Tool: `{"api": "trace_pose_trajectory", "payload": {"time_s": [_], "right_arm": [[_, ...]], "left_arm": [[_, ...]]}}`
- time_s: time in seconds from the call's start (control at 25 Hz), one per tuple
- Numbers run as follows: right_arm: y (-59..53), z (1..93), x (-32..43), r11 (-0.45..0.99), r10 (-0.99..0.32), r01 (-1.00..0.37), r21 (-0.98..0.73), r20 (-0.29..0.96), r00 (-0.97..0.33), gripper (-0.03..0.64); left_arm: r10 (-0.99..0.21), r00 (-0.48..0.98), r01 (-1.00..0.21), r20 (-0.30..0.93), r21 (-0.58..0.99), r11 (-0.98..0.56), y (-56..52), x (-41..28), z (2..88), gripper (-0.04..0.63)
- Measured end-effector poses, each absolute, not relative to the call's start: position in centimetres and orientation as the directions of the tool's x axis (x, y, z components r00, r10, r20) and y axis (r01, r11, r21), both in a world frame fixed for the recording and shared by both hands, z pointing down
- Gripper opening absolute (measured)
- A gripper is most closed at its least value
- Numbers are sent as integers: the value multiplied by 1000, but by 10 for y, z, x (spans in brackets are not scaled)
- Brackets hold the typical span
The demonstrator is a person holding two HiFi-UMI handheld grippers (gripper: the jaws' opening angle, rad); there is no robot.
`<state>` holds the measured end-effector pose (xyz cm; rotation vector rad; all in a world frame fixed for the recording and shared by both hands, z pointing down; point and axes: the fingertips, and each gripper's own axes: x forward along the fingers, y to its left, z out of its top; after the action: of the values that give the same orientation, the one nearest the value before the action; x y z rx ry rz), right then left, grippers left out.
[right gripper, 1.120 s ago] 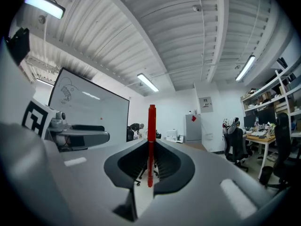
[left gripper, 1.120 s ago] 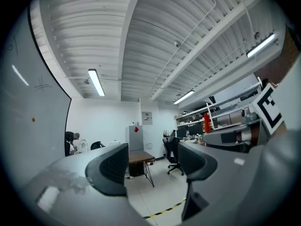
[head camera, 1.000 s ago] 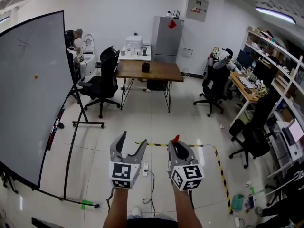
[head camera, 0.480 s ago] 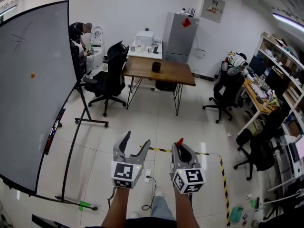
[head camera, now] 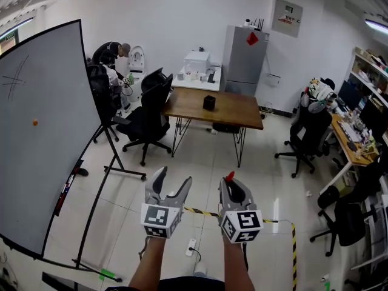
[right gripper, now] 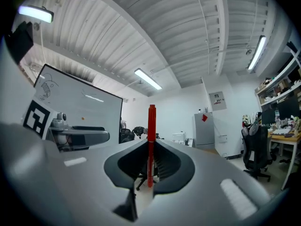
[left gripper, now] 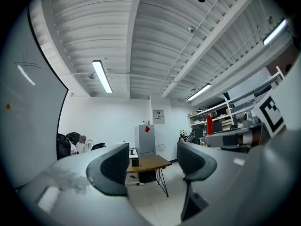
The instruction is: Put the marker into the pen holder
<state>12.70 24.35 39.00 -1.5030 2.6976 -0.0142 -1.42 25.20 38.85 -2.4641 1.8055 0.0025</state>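
While the right hand-held gripper (head camera: 230, 182) clamps one red marker (right gripper: 151, 140), probably capped, the left one (head camera: 173, 176) gapes wide.

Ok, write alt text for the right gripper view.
The right gripper is shut on a red marker that stands upright between its jaws. Behind is an office with a whiteboard at left, a grey cabinet and a black chair at right.

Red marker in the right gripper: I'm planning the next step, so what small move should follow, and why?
Probably carry the red marker forward toward the wooden table: the right gripper is shut on it, and the small black container there, likely the pen holder, stands far ahead.
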Motion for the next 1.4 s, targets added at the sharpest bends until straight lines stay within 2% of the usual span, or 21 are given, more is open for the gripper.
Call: {"api": "trace_pose_trajectory", "payload": {"time_s": [0.24,0.56,1.08,1.4], "right_arm": [[171,402,169,519,-855,-850,-95,-37,-518,38],[91,411,141,573,-819,-815,-91,-15,-574,38],[-98,383,60,514,-857,-857,-27,-18,-514,38],[-153,399,25,492,-870,-870,-28,21,-492,38]], "left_arm": [[-951,306,-951,-48,-57,-303,188,24,388,321],[-956,293,-954,-24,-69,-291,104,16,398,321],[-928,365,-929,-70,-97,-358,-91,-65,381,321],[-921,389,-921,-31,-21,-388,-172,-104,401,321]]}}
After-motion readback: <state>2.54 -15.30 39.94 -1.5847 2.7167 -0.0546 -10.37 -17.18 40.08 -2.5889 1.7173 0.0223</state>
